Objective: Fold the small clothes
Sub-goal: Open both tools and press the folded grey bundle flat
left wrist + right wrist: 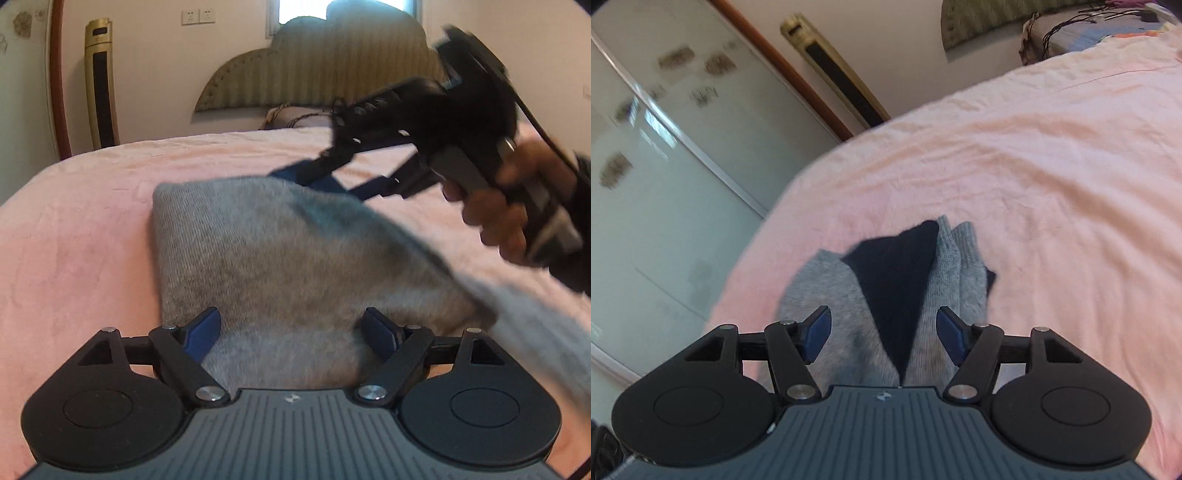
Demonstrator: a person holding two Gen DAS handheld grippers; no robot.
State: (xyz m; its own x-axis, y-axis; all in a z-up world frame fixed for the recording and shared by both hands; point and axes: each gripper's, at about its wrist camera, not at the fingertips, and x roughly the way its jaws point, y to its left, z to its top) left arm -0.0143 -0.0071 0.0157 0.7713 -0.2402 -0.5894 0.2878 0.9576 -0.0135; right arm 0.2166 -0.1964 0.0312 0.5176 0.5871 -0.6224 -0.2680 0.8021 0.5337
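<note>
A small grey knitted garment (280, 258) lies on the pink bed (74, 229). My left gripper (291, 332) is open, its blue pads on either side of the garment's near edge. My right gripper (325, 181) shows in the left wrist view, held by a hand above the garment's far right corner, jaws apart. In the right wrist view my right gripper (884, 338) is open above the grey garment (831, 291), which shows a dark navy inner part (897, 280) between its two grey sides.
A padded headboard (325, 62) and pillows (291, 116) stand at the far end of the bed. A gold tower fan (101, 85) stands by the wall at the left. A glass wardrobe door (665, 166) runs beside the bed (1034, 184).
</note>
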